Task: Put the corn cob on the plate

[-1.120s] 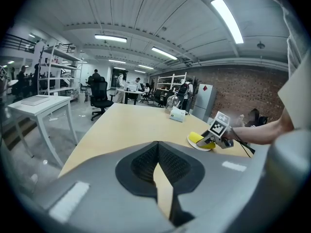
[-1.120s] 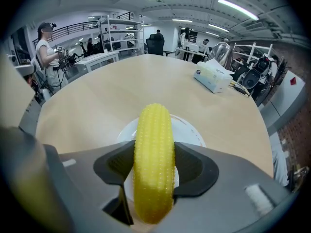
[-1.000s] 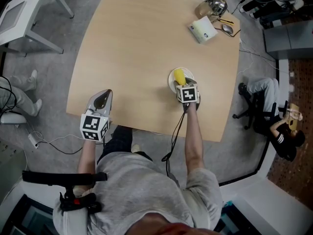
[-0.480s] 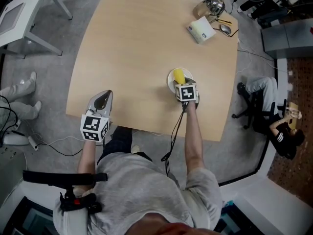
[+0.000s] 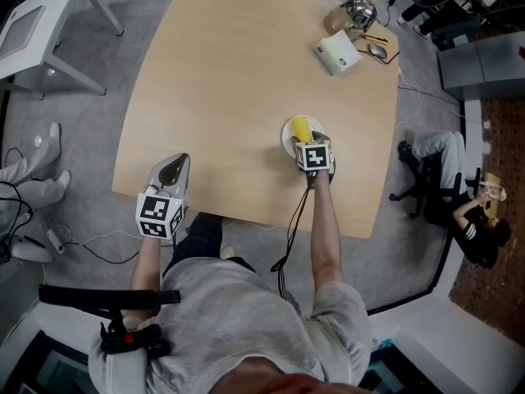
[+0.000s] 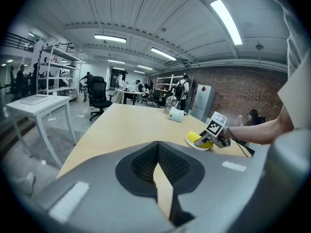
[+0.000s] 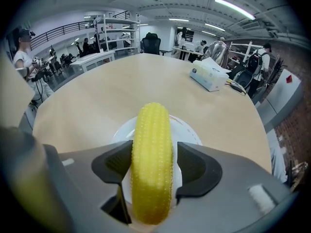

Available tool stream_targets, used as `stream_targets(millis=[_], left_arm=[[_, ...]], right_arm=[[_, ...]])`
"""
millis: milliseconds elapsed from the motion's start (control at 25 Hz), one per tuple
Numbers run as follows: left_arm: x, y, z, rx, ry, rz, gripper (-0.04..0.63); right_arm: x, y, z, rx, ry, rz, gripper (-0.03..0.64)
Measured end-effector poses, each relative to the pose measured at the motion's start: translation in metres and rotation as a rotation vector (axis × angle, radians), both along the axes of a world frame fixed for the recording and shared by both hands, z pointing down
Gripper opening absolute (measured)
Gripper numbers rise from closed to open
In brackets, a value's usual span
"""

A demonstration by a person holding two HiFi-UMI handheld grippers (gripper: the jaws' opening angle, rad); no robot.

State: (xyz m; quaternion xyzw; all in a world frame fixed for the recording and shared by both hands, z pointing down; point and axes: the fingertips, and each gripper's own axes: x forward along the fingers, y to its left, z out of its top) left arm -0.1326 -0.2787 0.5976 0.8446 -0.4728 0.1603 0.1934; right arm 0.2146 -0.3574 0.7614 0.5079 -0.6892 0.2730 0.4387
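Observation:
The yellow corn cob [image 7: 151, 159] lies on the small white plate [image 7: 189, 131] near the wooden table's front right edge. My right gripper [image 7: 154, 152] straddles the cob; its jaws have just been opening. White plate shows between the right pad and the cob, so nothing presses on it. From above, the cob [image 5: 301, 126] pokes out past the right gripper [image 5: 306, 141] over the plate [image 5: 287, 135]. My left gripper [image 5: 174, 165] rests at the table's front left edge, shut and empty, its pads [image 6: 146, 161] meeting at the tips.
A tissue box [image 5: 340, 49], a metal pot [image 5: 362, 9] and small items sit at the table's far right corner. A white side table [image 5: 41, 31] stands at far left. A seated person [image 5: 463, 208] and an office chair are at right, off the table.

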Motion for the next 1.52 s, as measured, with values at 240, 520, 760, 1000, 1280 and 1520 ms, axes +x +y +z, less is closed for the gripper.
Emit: stream_targets(millis=[240, 520, 760, 1000, 1280, 1520], left_arm=[[0.000, -0.003, -0.003, 0.011, -0.001, 0.003, 0.020], [0.000, -0.004, -0.008, 0.026, 0.004, 0.010, 0.020], [0.006, -0.004, -0.013, 0.043, 0.010, 0.033, 0.020], [0.007, 0.009, -0.032, 0.057, 0.010, 0.054, 0.020], [0.019, 0.012, -0.048, 0.085, 0.016, 0.094, 0.020], [0.035, 0.032, -0.069, 0.109, 0.013, 0.122, 0.020]], right_arm=[[-0.004, -0.005, -0.005, 0.020, -0.020, 0.003, 0.293], [-0.006, -0.004, -0.017, 0.044, -0.042, 0.021, 0.290], [0.002, 0.003, -0.030, 0.079, -0.067, 0.063, 0.274], [0.003, 0.025, -0.058, 0.115, -0.073, 0.091, 0.253], [0.007, 0.043, -0.082, 0.169, -0.115, 0.158, 0.212], [0.016, 0.078, -0.121, 0.249, -0.189, 0.231, 0.156]])
